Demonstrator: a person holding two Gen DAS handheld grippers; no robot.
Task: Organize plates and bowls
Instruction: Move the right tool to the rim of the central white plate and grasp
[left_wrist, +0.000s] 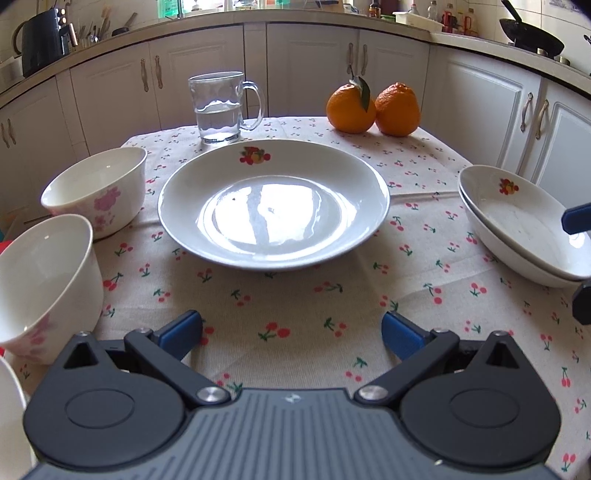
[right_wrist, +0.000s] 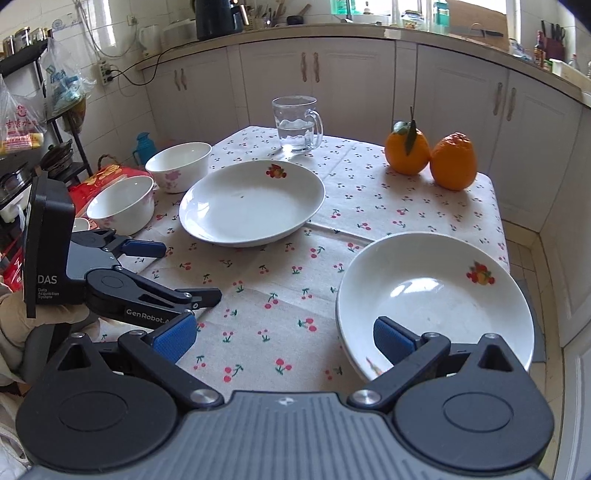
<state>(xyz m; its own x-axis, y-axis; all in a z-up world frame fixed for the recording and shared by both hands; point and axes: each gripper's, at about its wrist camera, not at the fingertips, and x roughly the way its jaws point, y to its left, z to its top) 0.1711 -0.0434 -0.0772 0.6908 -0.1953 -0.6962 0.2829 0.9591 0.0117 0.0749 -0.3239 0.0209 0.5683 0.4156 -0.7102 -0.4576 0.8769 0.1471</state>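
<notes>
While both grippers hover with blue pads spread wide and empty, left gripper (left_wrist: 291, 328) faces single white fruit-print plate (left_wrist: 273, 203) at table centre; right gripper (right_wrist: 284, 338) near stacked white plates (right_wrist: 436, 302); two white flowered bowls (left_wrist: 96, 188) at left edge.

**Table and what rests on it**

The table (left_wrist: 295, 302), under a cherry-print beige cloth, carries a white shallow plate (left_wrist: 273, 203), two stacked white plates (left_wrist: 517, 229), two pink-flowered white bowls (left_wrist: 99, 188), a clear glass mug (left_wrist: 218, 107) and two oranges (left_wrist: 373, 107).
</notes>
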